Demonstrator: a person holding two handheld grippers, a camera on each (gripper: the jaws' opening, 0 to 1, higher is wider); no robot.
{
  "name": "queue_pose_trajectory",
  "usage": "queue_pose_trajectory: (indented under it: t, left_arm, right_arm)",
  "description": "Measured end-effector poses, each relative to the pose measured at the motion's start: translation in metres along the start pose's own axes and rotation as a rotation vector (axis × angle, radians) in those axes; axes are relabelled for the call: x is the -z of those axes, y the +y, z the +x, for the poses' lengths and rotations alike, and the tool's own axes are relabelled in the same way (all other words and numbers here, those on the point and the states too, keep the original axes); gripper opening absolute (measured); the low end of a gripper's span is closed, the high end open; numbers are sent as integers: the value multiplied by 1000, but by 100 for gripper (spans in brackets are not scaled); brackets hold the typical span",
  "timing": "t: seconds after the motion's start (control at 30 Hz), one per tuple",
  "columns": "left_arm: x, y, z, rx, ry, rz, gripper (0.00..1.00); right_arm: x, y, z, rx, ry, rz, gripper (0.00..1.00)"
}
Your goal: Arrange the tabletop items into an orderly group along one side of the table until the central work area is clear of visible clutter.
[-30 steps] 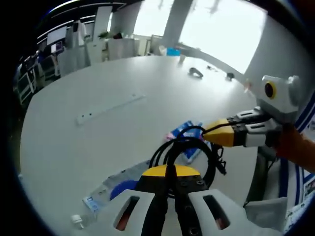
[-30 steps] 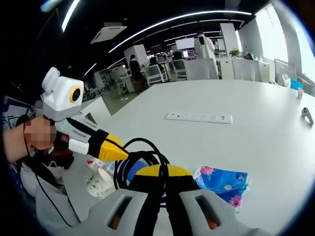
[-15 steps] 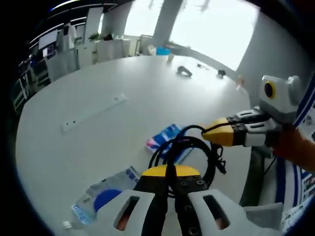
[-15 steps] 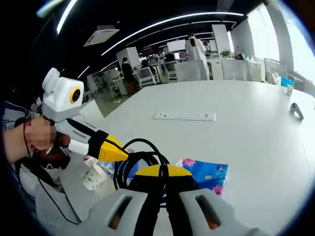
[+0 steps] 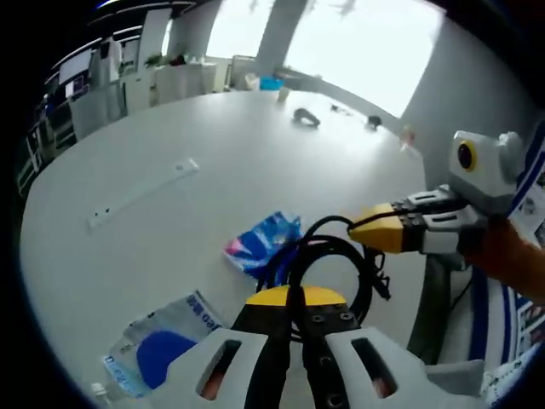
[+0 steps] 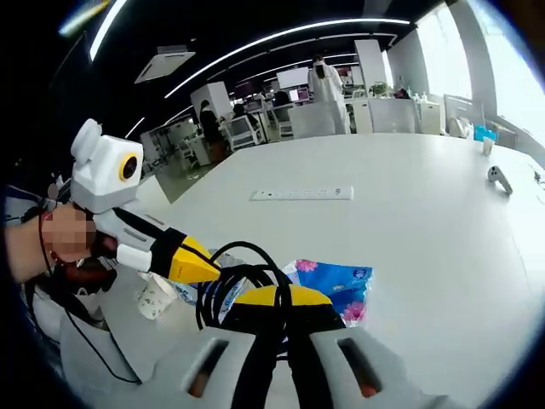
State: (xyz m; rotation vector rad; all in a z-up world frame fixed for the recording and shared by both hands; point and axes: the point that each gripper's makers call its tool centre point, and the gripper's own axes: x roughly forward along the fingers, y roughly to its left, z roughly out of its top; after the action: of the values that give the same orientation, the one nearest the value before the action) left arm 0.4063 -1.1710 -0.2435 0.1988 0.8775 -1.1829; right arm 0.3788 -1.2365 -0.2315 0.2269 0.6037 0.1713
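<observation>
In the left gripper view a power strip (image 5: 140,193) lies far left on the table (image 5: 255,145), then a pouch (image 5: 157,341), then a tissue pack (image 5: 260,243) – above it the black cable (image 5: 328,256), pinched between both grippers' closed jaws: left gripper (image 5: 292,298), right gripper (image 5: 362,228).

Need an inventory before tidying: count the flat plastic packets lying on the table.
2: a floral tissue packet mid-table beside the black cable, and a blue-printed packet nearer the edge. Others may be hidden.
</observation>
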Motion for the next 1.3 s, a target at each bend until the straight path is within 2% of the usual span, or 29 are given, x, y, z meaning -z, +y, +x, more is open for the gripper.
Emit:
queue_pose_trajectory:
  t: [0.47, 0.63, 0.83, 0.97, 1.3]
  left_arm:
    - [15, -25, 23, 35, 45, -7, 0]
    - [25, -29, 34, 40, 71, -14, 0]
    - [41, -29, 47, 41, 103, -30, 0]
    - [51, -27, 52, 39, 121, -46, 0]
    - [59, -22, 61, 31, 136, -59, 0]
  right_arm:
    - [27, -20, -16, 28, 26, 43, 0]
    - [44, -27, -14, 32, 56, 61, 0]
    - [67, -33, -6, 23, 97, 86, 0]
    - [73, -34, -2, 20, 109, 90, 0]
    - [84, -37, 6, 12, 137, 88, 0]
